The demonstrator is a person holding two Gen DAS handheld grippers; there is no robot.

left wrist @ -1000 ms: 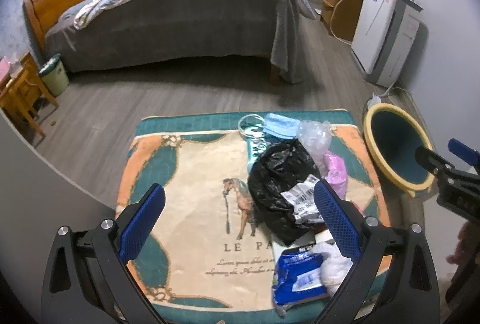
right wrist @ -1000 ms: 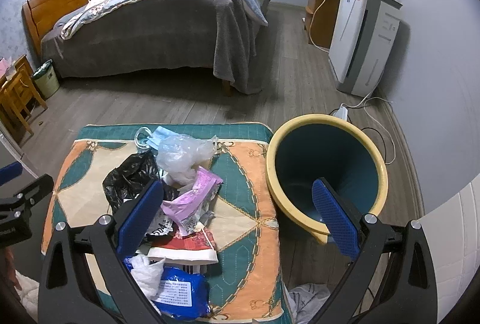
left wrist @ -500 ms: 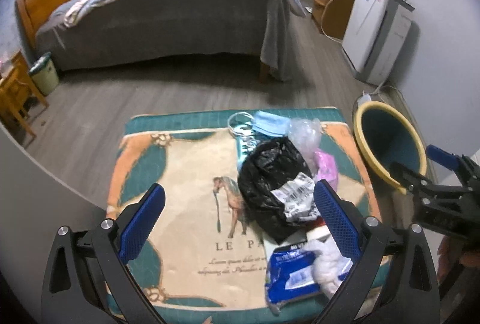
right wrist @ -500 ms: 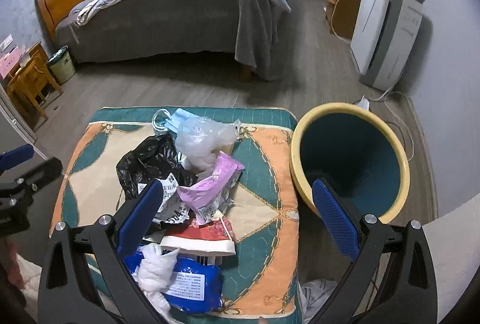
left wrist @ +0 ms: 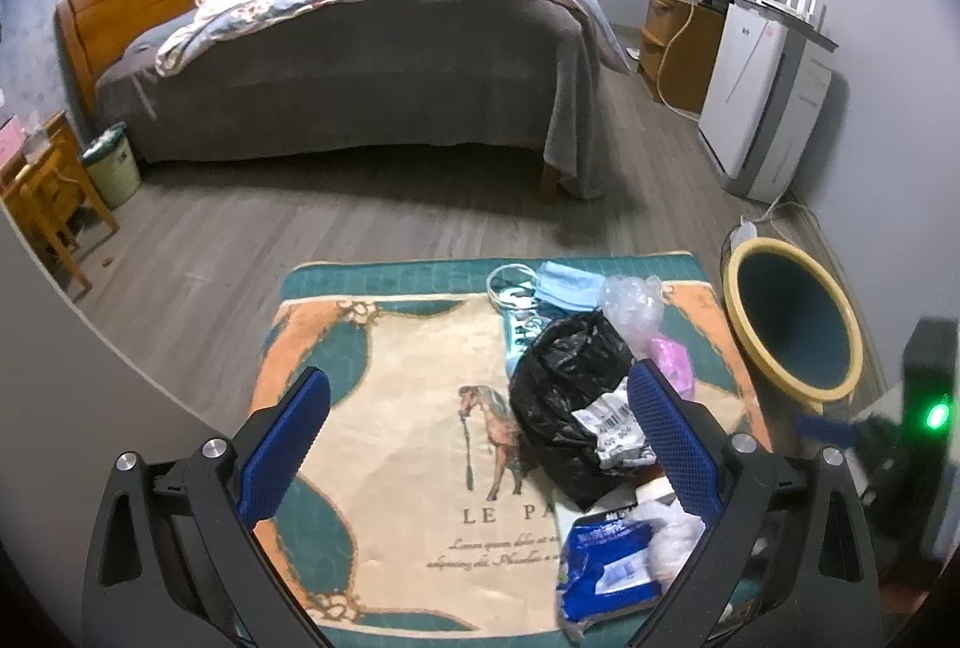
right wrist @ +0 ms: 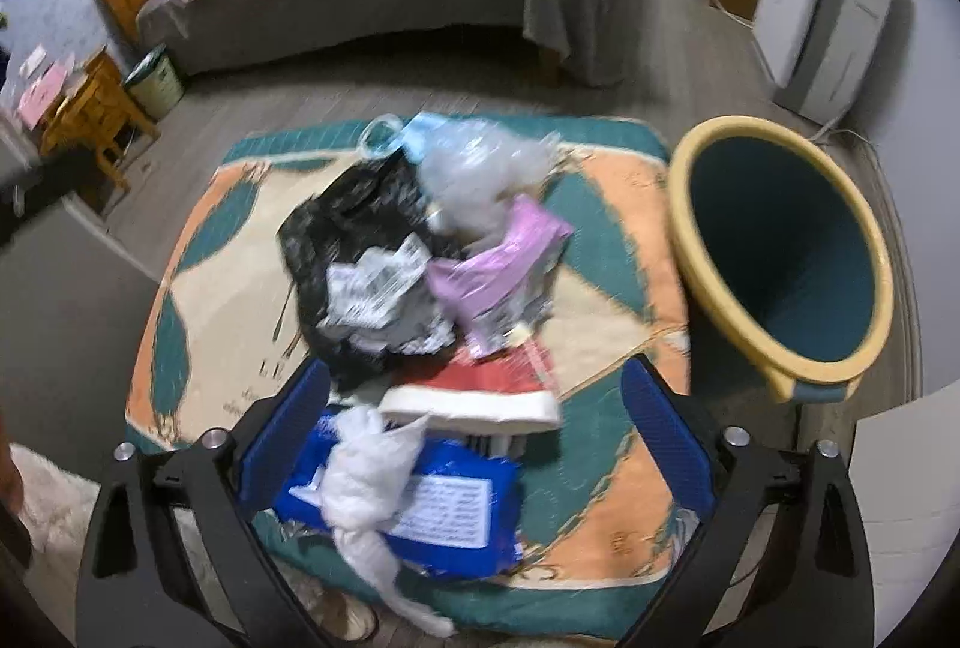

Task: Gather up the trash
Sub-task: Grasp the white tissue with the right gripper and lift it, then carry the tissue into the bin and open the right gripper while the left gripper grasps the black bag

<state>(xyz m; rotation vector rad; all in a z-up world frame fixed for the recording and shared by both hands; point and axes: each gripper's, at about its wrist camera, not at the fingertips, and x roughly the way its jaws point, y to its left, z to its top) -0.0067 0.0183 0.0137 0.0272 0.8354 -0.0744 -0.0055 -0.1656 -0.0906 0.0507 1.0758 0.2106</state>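
Both claws, left (left wrist: 474, 444) and right (right wrist: 474, 429), gape wide and empty above the trash (right wrist: 420, 276); loose tissue (right wrist: 360, 474) could slip a hasty grab.

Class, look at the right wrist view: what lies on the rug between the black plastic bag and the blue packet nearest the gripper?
In the right wrist view, a red-and-white package lies between the black plastic bag and the blue packet; crumpled white tissue drapes over the packet.

Dim indoor light; right view motion-blurred, edges warped.
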